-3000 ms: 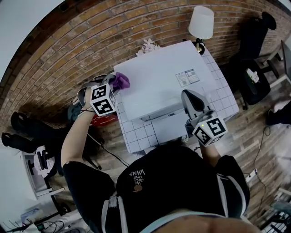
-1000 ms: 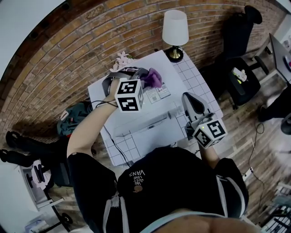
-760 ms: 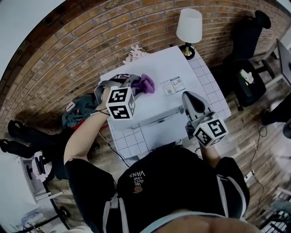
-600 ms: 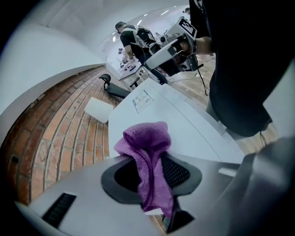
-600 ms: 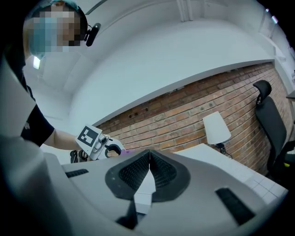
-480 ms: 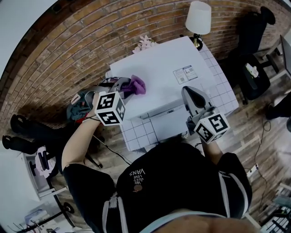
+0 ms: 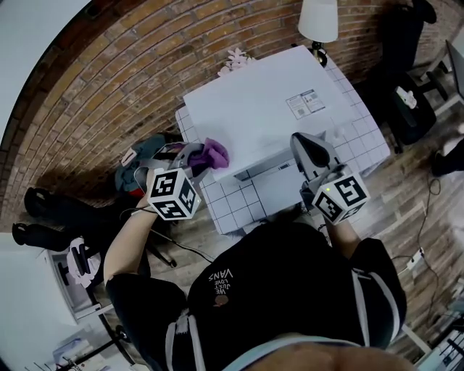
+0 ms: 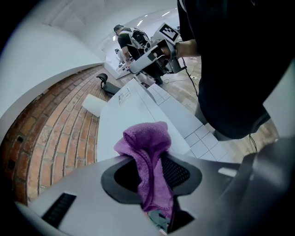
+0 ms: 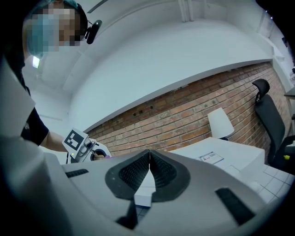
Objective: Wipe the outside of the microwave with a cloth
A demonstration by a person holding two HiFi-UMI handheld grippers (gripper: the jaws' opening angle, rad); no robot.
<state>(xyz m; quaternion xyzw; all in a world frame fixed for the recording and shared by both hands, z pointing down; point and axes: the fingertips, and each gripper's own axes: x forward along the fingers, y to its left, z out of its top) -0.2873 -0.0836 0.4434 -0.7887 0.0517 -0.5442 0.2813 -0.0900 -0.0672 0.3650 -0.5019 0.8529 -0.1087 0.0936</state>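
— Where's the cloth?

— The purple cloth (image 7: 214, 152) is pinched in your left gripper (image 7: 193, 155). The jaws are closed on its middle, a bunched end sticks out past the tips, and the rest hangs down between them (image 8: 148, 154). It sits at the left front corner of the microwave (image 7: 259, 107); whether it touches the casing, I cannot tell.

— And your other hand?

— Your right gripper (image 7: 309, 145) is over the microwave's front right edge. Its jaws are pressed together, tip to tip, with nothing between them (image 9: 149, 171).

— What's around it?

— The microwave stands on a white tiled table (image 7: 233, 211) against the brick wall (image 7: 145, 65). A white lamp (image 7: 319, 19) is at the table's far right corner.
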